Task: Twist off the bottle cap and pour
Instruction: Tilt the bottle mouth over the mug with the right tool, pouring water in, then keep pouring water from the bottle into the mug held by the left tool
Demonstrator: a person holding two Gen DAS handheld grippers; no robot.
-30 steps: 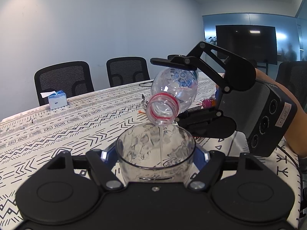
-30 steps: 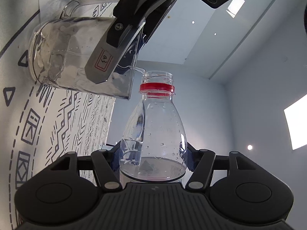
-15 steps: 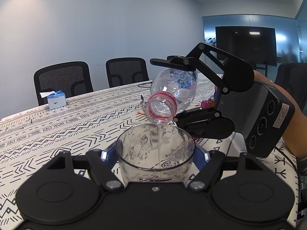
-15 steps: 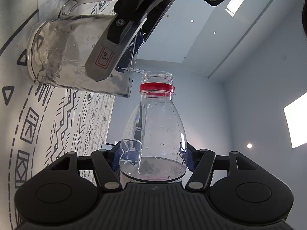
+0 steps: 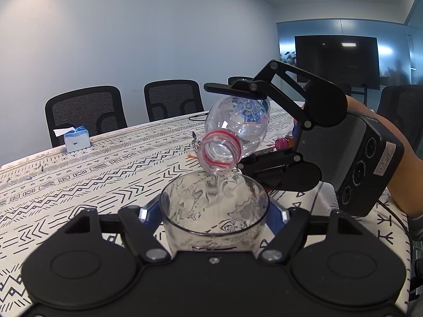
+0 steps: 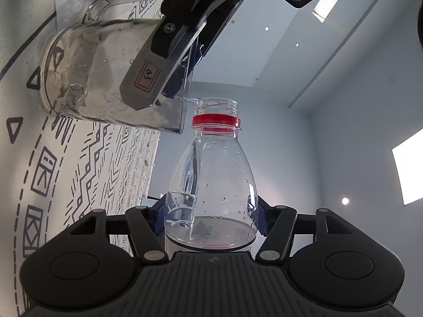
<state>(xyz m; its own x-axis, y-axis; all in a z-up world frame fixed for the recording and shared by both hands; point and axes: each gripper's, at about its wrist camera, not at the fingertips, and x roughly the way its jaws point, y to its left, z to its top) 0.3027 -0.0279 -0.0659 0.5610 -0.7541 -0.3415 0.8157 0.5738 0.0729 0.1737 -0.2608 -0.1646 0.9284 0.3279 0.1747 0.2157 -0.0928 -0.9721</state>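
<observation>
Left wrist view: we count one cup (image 5: 214, 211), one bottle (image 5: 238, 129), two grippers. The left gripper (image 5: 214, 212) pinches the clear cup between both fingers; the cup stands on the patterned table (image 5: 79, 179). The right gripper (image 5: 235, 124) clamps the bottle across its body, one finger above, one below, with the bottle tipped so its open mouth is right above the cup's rim. No cap on the neck, only the red ring (image 5: 220, 145). A thin stream of water (image 5: 216, 185) falls from the mouth into the cup. Some water is left in the bottle. Behind: three chairs at least partly visible along the far edge, one tissue box (image 5: 76, 138), one small pink object (image 5: 281, 142) by the right gripper, too small to identify.

Right wrist view: one bottle (image 6: 211, 174), one cup (image 6: 105, 79). The right gripper (image 6: 211, 222) squeezes the bottle's body. Bottle mostly empty, droplets on the wall. The mouth meets the cup's rim. The cup holds water, gripped by a left finger (image 6: 164, 60).
</observation>
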